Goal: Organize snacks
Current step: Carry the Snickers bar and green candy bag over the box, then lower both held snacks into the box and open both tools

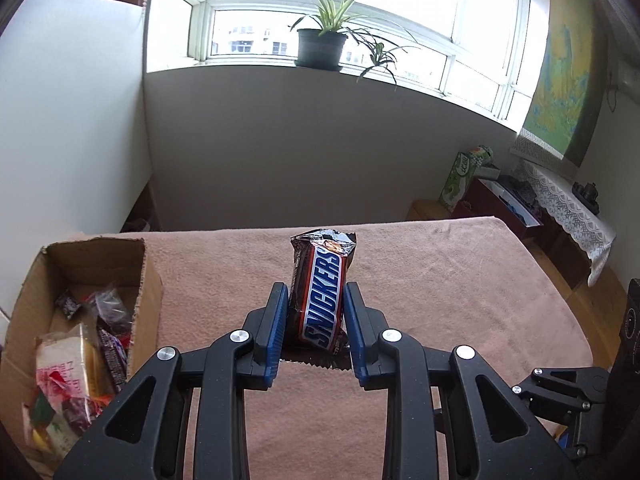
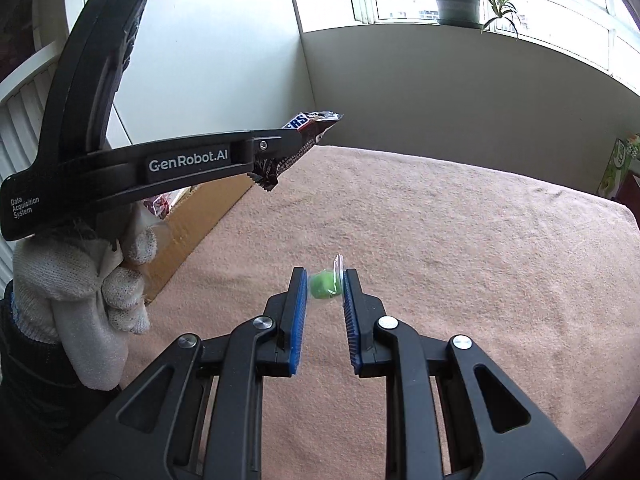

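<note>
My left gripper [image 1: 315, 292] is shut on a Snickers bar [image 1: 320, 292], held lengthwise above the pink-covered table [image 1: 440, 300]. The same bar [image 2: 308, 128] sticks out of the left gripper [image 2: 280, 148] in the right wrist view, raised over the table's left side. A cardboard box [image 1: 150, 280] holding several wrapped snacks sits to the left of the left gripper. My right gripper [image 2: 325, 286] is shut on a small green candy in a clear wrapper [image 2: 323, 285], lifted off the cloth.
A gloved hand [image 2: 92, 284] holds the left gripper's handle. The box's side [image 2: 200, 216] shows beneath it. A potted plant [image 1: 322, 46] stands on the windowsill behind the table. A low cabinet with a green box [image 1: 460, 180] lies at the far right.
</note>
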{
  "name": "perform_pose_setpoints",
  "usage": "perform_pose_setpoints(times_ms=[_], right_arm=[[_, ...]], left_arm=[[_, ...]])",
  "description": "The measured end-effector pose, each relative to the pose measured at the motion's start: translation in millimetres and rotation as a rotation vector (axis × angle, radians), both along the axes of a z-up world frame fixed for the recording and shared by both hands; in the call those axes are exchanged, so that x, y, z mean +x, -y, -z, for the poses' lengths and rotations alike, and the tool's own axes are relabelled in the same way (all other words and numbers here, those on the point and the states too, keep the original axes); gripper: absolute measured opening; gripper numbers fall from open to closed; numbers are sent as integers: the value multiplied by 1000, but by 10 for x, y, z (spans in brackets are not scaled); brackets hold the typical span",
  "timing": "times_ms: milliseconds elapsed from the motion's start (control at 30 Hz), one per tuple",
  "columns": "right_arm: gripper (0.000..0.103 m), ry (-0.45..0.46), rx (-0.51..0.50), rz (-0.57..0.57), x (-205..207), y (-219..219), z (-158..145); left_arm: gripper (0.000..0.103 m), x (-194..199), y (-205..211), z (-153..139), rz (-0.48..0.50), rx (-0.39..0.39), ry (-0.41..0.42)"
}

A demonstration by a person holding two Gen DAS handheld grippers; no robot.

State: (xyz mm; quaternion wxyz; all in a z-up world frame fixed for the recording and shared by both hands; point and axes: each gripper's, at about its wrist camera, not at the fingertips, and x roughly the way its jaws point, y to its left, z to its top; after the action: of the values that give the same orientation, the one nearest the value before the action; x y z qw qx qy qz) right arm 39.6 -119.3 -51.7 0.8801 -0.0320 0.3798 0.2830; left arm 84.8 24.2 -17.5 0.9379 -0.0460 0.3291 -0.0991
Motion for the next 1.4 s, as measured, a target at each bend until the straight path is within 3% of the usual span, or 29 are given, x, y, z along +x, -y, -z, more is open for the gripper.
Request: perform_pose_setpoints(times_ms=[300,767,1067,1400], right_arm=[[18,-20,40,-48,207,-565,-55],[18,-10,68,-105,595,-1535,-143],[18,-17,8,-134,795,-1996,-26],[22,-29,17,-150,894,-2056,12]], left_arm=[[26,-257,-637,-228,-106,-14,84],[26,-406,-1660,-25,-294,-36,51],[27,-285,-1849,97,-333,-36,1],[27,-265,-1859,145,-356,-26,-20]])
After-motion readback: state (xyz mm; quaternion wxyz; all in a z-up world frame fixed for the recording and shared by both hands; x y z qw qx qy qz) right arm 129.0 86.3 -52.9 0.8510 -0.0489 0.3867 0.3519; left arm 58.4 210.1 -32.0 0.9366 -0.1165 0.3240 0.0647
